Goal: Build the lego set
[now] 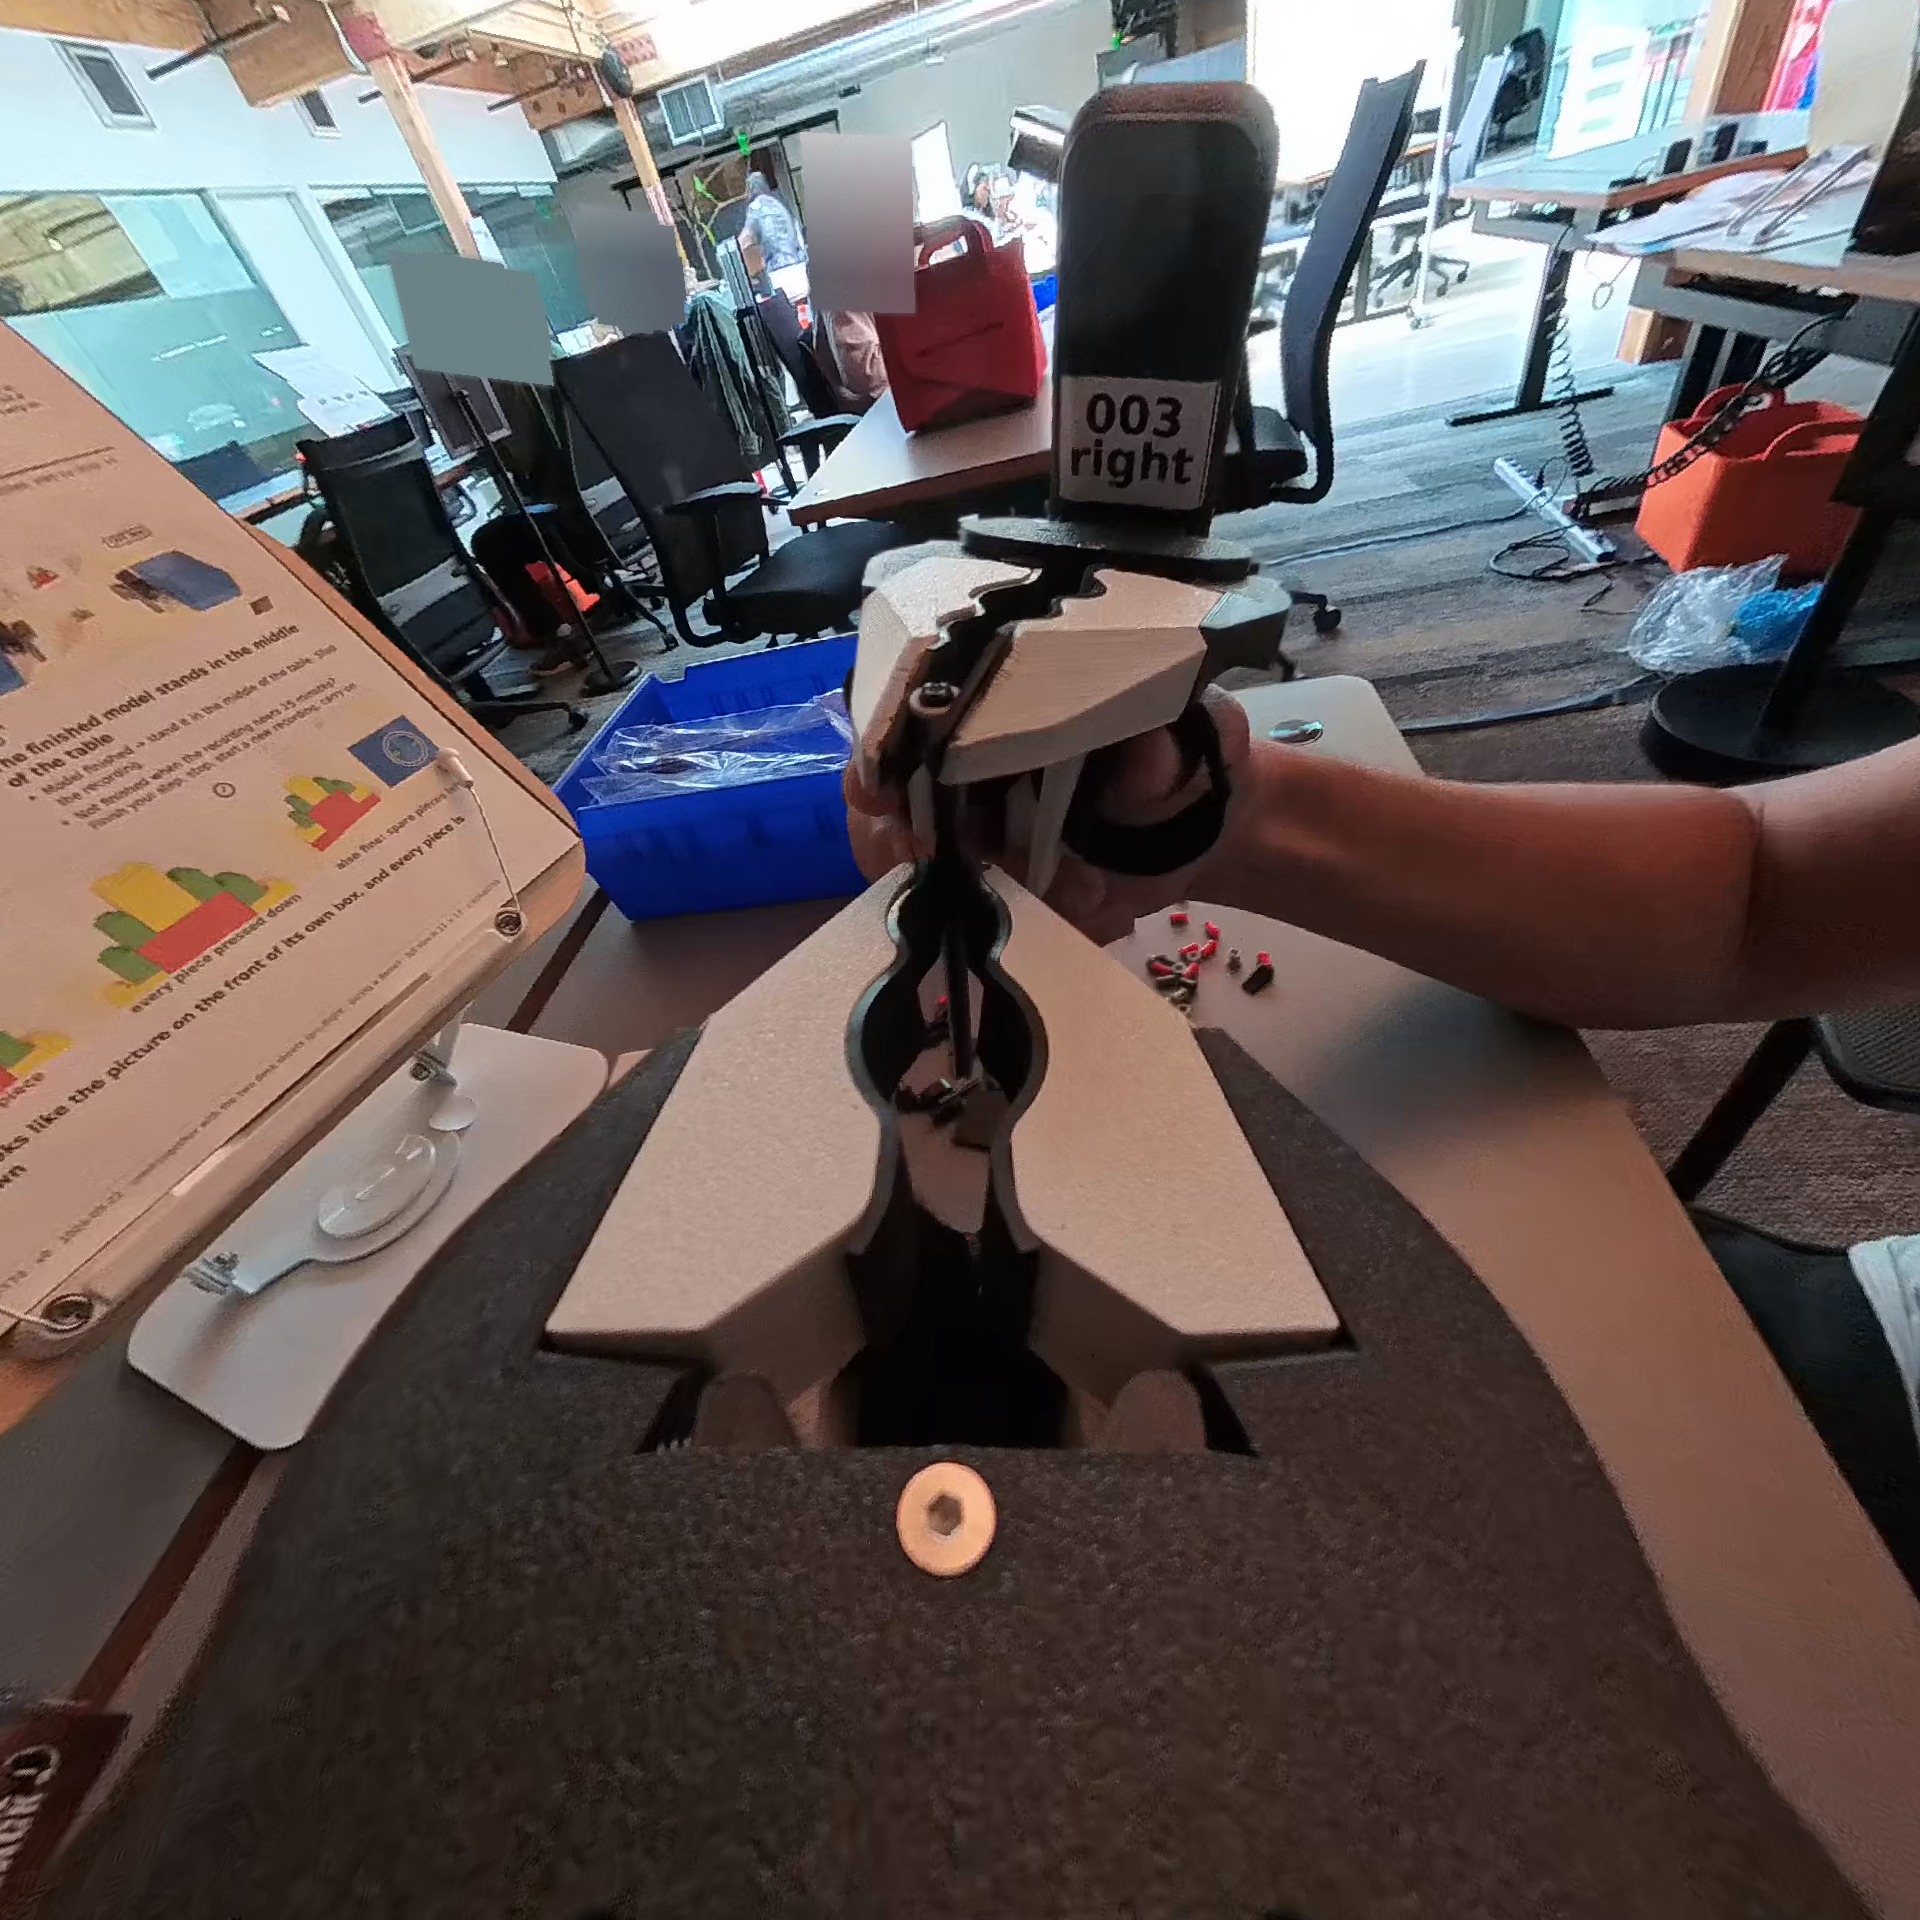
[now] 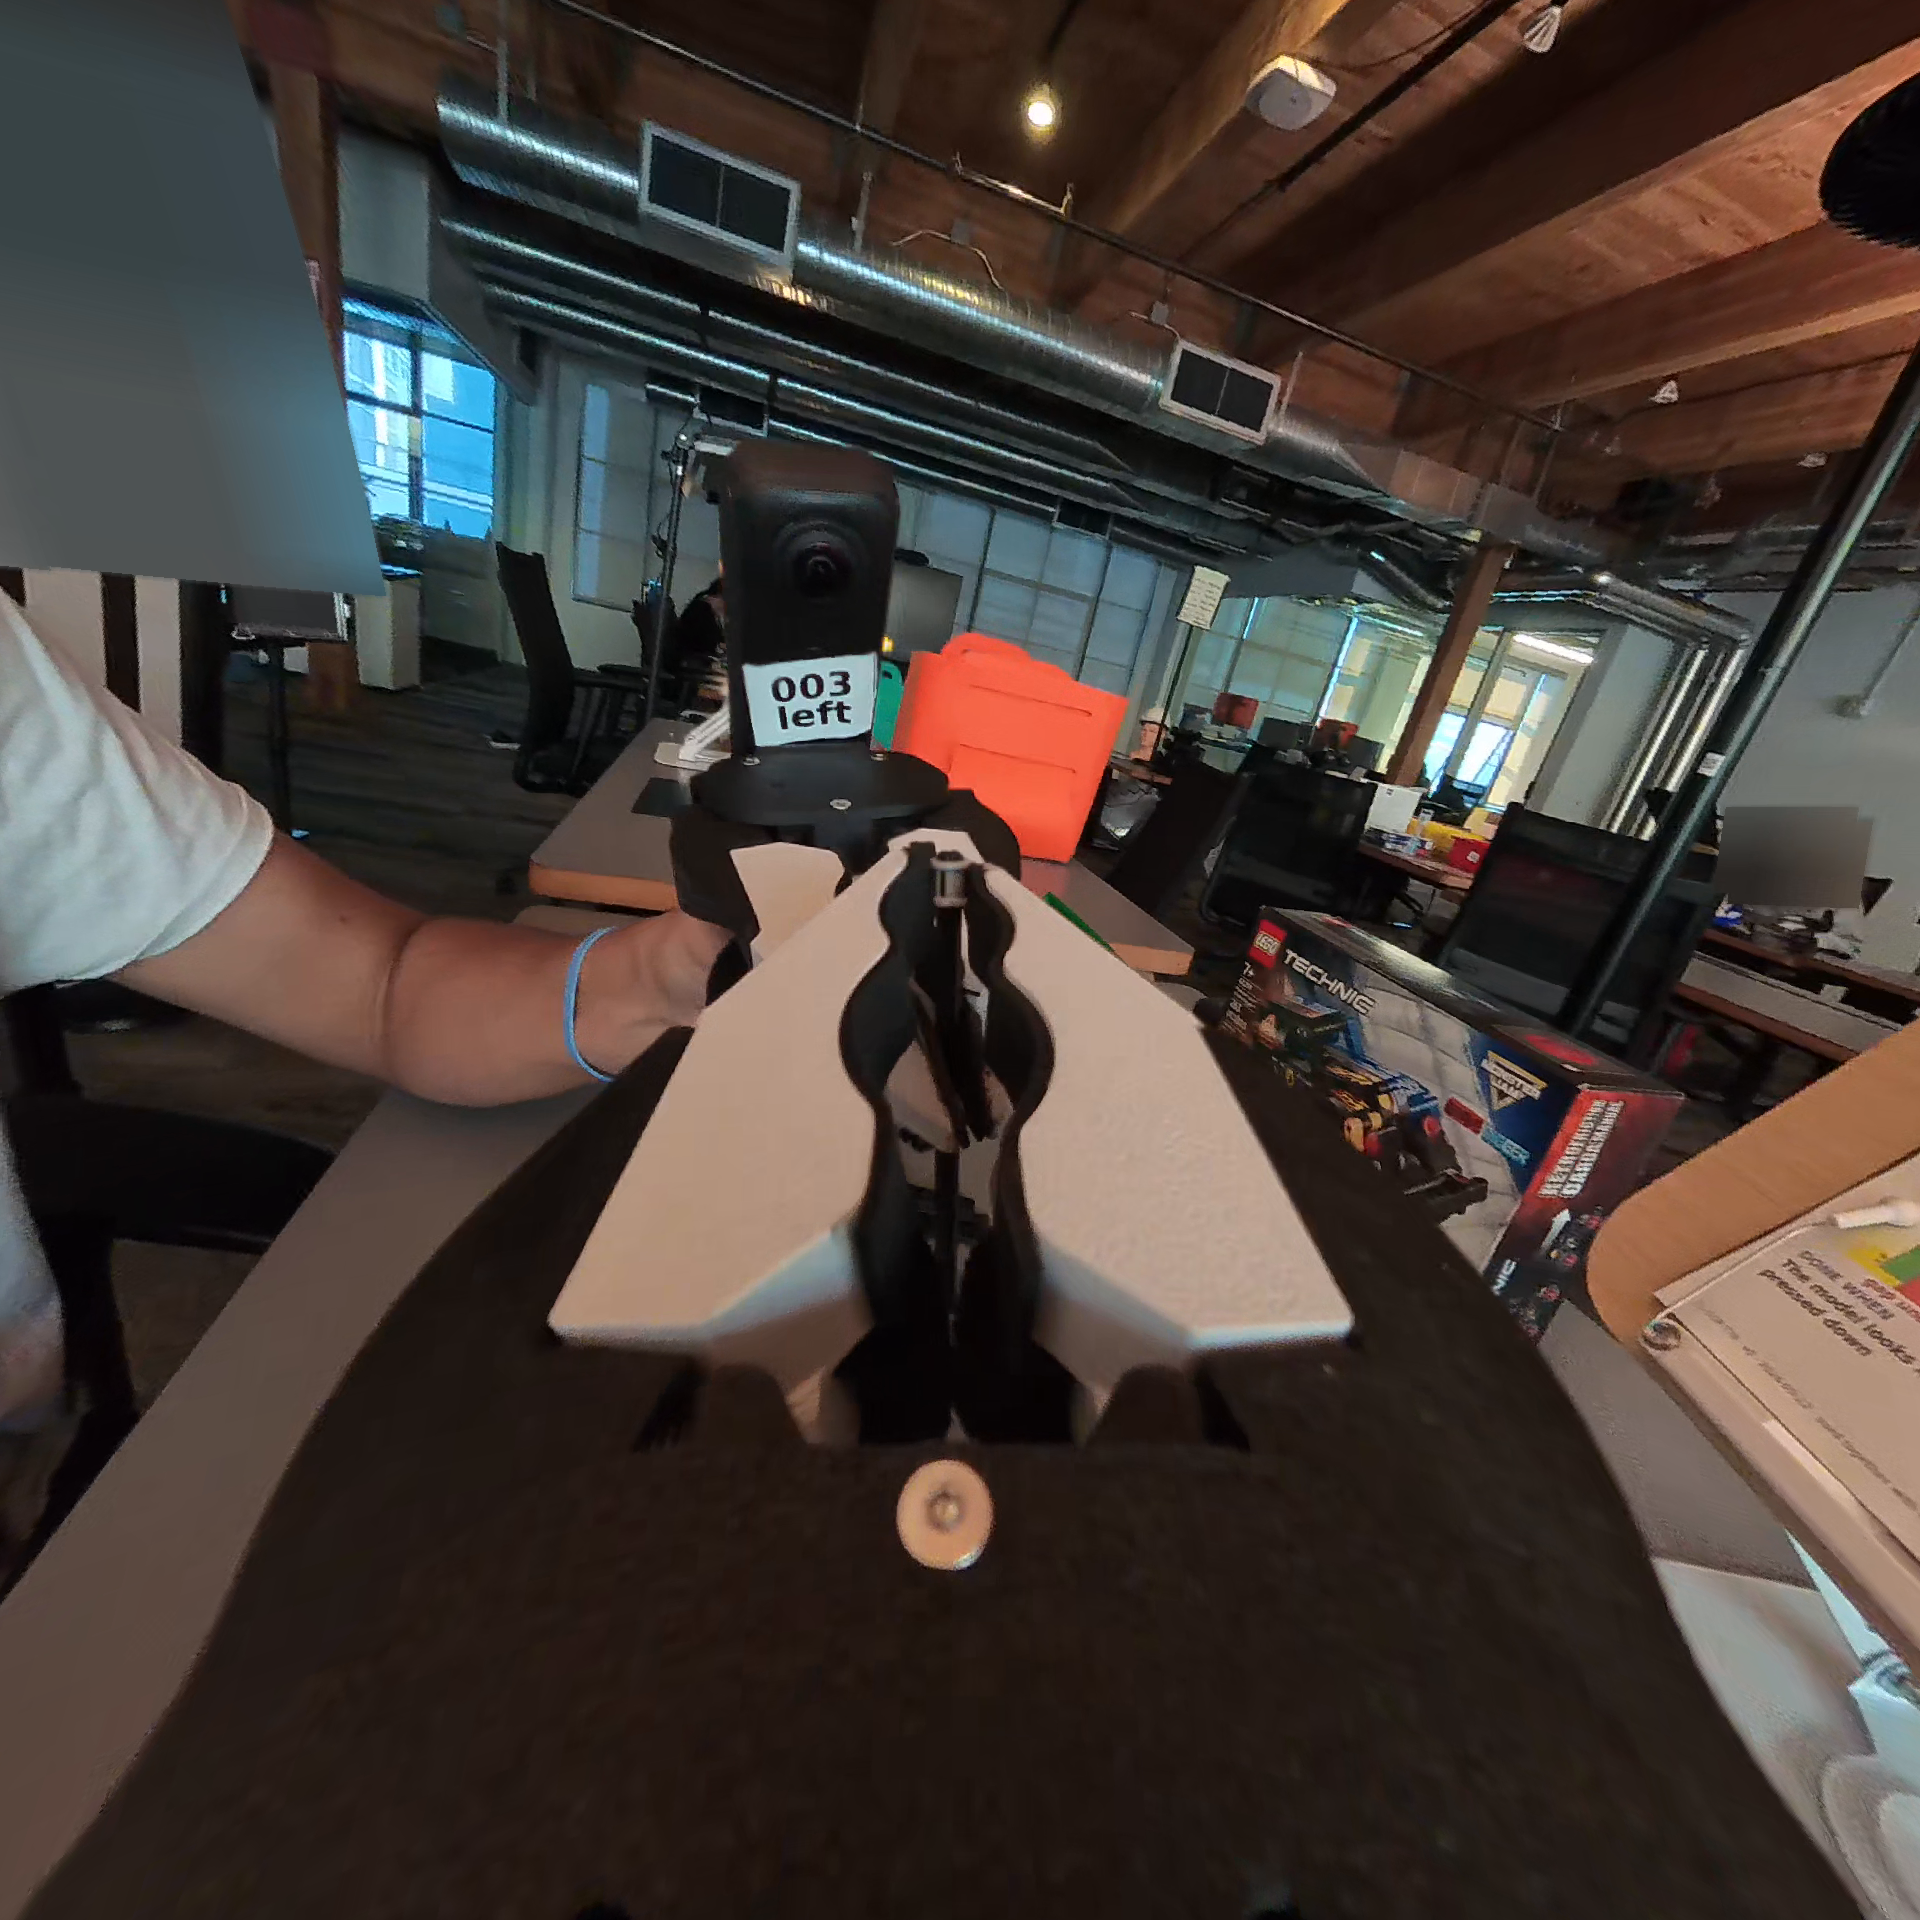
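1. Black and thin, a long plastic lego axle [image 1: 958,977] runs between the two tools, which meet tip to tip above the grey desk [image 1: 1455,1101].
2. The left gripper [image 1: 948,894] has its white faceted fingers [image 1: 748,1153] drawn together on the near end of the axle — it shows dark in the wavy slot between them.
3. The right gripper [image 2: 940,873], fingers together too, pinches the far end, where a small grey bush [image 2: 948,868] sits at its tips.
4. A scatter of small red and black lego pins [image 1: 1195,951] lies on the desk just beyond the right hand [image 1: 1132,810].
5. A blue plastic bin [image 1: 717,800] holding clear bags stands behind, beside the printed instruction sheet [image 1: 208,831] on its tilted wooden stand.
6. The printed lego box [image 2: 1455,1122] lies to the right — well clear of the axle.
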Motion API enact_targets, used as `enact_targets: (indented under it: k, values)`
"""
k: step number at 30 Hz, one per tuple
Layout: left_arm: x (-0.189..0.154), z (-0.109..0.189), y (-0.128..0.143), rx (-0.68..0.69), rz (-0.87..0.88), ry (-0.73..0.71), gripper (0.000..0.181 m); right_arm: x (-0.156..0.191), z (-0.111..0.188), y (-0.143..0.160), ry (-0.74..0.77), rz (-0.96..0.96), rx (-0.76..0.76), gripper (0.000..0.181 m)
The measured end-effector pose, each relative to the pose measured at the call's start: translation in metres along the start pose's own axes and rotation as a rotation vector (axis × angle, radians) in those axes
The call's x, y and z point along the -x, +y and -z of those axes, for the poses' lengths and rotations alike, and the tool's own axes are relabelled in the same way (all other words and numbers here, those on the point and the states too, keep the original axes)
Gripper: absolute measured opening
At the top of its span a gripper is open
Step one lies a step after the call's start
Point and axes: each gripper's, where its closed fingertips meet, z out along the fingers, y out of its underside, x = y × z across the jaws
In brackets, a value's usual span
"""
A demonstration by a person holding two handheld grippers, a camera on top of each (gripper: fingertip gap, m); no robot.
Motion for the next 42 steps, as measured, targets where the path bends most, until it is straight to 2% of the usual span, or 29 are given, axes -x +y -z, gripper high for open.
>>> enact_targets:
  k: [4,8,10,13,19,23,26,29,33,38,42]
  values:
    - [0.004,0.009,-0.006,0.010,-0.066,-0.020,0.000,0.000,0.002,-0.004,-0.002,0.004,-0.021,0.006]
    - [0.006,0.024,-0.027,-0.047,-0.086,-0.048,0.000,-0.008,0.013,-0.010,0.006,-0.033,-0.073,0.005]
    - [0.004,0.028,-0.036,-0.055,-0.111,-0.053,0.000,-0.003,0.010,-0.020,-0.026,-0.087,-0.155,0.006]
    - [0.003,0.029,-0.034,-0.059,-0.112,-0.055,0.001,-0.002,0.007,-0.021,-0.008,-0.076,-0.175,0.006]
    - [-0.002,0.029,-0.043,-0.122,-0.091,-0.033,0.001,0.003,0.006,-0.033,-0.062,-0.193,-0.356,0.006]
    - [-0.003,0.028,-0.049,-0.193,-0.045,-0.023,0.001,0.004,0.007,-0.043,-0.113,-0.336,-0.502,0.007]
    - [-0.003,0.029,-0.055,-0.269,0.017,-0.007,0.001,0.010,0.001,-0.038,-0.123,-0.350,-0.492,0.013]
    - [-0.002,0.029,-0.054,-0.267,0.004,-0.017,0.001,0.005,0.004,-0.041,-0.097,-0.360,-0.531,0.009]
    - [-0.002,0.026,-0.051,-0.270,0.011,-0.021,0.001,0.006,0.007,-0.046,-0.112,-0.360,-0.551,0.024]
    - [-0.006,0.019,-0.047,-0.274,0.025,-0.011,0.001,0.004,0.005,-0.043,-0.085,-0.367,-0.547,0.006]
    - [-0.007,0.017,-0.047,-0.293,0.045,-0.014,0.001,0.003,0.005,-0.042,-0.104,-0.398,-0.557,0.004]
